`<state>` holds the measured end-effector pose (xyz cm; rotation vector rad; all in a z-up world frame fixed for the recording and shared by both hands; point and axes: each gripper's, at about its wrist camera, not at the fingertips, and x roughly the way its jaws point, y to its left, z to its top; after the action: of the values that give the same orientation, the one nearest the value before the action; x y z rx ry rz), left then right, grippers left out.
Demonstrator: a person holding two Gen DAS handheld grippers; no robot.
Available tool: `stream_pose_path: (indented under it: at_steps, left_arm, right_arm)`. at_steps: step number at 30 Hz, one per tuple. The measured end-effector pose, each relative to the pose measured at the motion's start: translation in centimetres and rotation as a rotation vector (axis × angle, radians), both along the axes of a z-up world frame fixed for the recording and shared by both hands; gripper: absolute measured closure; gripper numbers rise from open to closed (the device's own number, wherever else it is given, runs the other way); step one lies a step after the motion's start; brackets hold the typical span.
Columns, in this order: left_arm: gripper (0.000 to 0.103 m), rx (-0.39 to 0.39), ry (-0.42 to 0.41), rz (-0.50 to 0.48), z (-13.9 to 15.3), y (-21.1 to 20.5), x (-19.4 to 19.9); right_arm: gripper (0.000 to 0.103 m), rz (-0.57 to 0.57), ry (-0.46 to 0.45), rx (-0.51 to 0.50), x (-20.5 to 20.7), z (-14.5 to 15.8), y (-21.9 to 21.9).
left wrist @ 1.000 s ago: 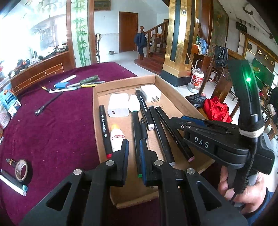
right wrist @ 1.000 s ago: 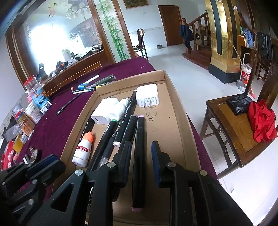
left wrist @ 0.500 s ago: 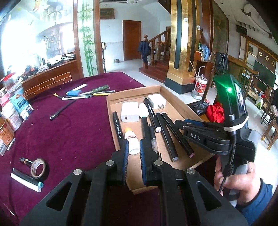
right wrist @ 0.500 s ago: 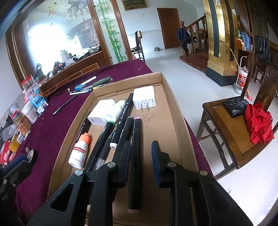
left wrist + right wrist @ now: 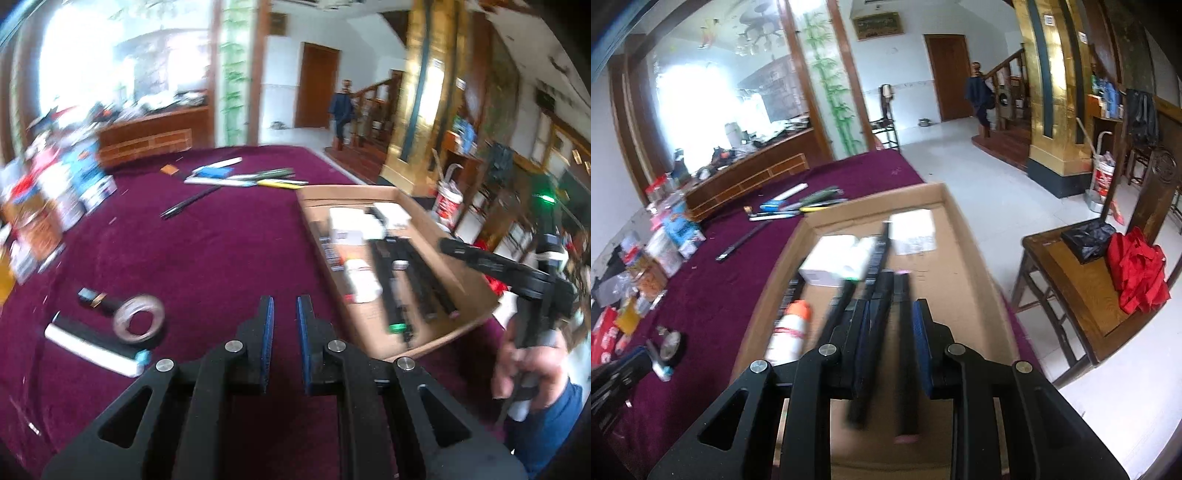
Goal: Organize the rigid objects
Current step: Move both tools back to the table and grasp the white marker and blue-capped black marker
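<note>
My left gripper [image 5: 284, 301] is shut and empty above the purple tablecloth, left of the cardboard box [image 5: 476, 295]. Ahead and to its left lie a tape roll [image 5: 138, 321], a white-and-black marker [image 5: 92, 350] and a small black-and-gold stick [image 5: 92, 297]. My right gripper [image 5: 891, 304] hovers over the box [image 5: 960, 280]. Its jaws are opening and grip nothing. Black markers [image 5: 905, 332] lie in the box below them. The box also holds a white bottle with an orange cap [image 5: 790, 332] and white chargers [image 5: 912, 229]. In the left wrist view a hand holds the right gripper [image 5: 480, 258].
More pens [image 5: 243, 177] and a black pen [image 5: 188, 201] lie at the far side of the cloth. Boxes and jars [image 5: 44, 206] crowd the table's left edge. A wooden chair with a red cloth [image 5: 1137, 273] stands right of the table.
My left gripper has swung left, off the box and over the purple cloth near the tape roll. The right gripper has risen a little above the markers and its jaws stand slightly wider.
</note>
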<state>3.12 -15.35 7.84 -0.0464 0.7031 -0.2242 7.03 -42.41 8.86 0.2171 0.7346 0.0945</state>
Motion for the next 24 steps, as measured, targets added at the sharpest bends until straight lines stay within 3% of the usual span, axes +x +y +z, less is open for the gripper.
stream_pose_path:
  at_steps: [2,4,8,12,19,24]
  left_arm:
    - [0.093,-0.04,0.025,0.063,-0.5,3.4,0.3]
    - [0.093,-0.076,0.04,0.132,-0.9,6.8,0.7]
    - [0.093,-0.138,0.089,0.326,-2.3,13.6,1.5]
    - [0.093,-0.254,0.174,0.526,-4.8,20.2,1.8]
    - [0.093,-0.288,0.206,0.606,-6.6,22.1,1.2]
    - [0.093,-0.311,0.221,0.687,-7.0,23.7,0.9]
  right_arm:
    - [0.07,0.075,0.006,0.008,-0.2,0.9,2.4]
    - [0.067,0.169,0.014,0.006,-0.4,1.7,5.3]
    - [0.066,0.379,0.065,0.029,-0.5,2.0,12.0]
    - [0.066,0.562,0.136,0.039,-0.2,1.4,18.6]
    - [0.07,0.81,0.201,-0.121,1.6,-0.8,29.8]
    - [0.073,0.899,0.228,-0.201,2.6,-2.5,33.8]
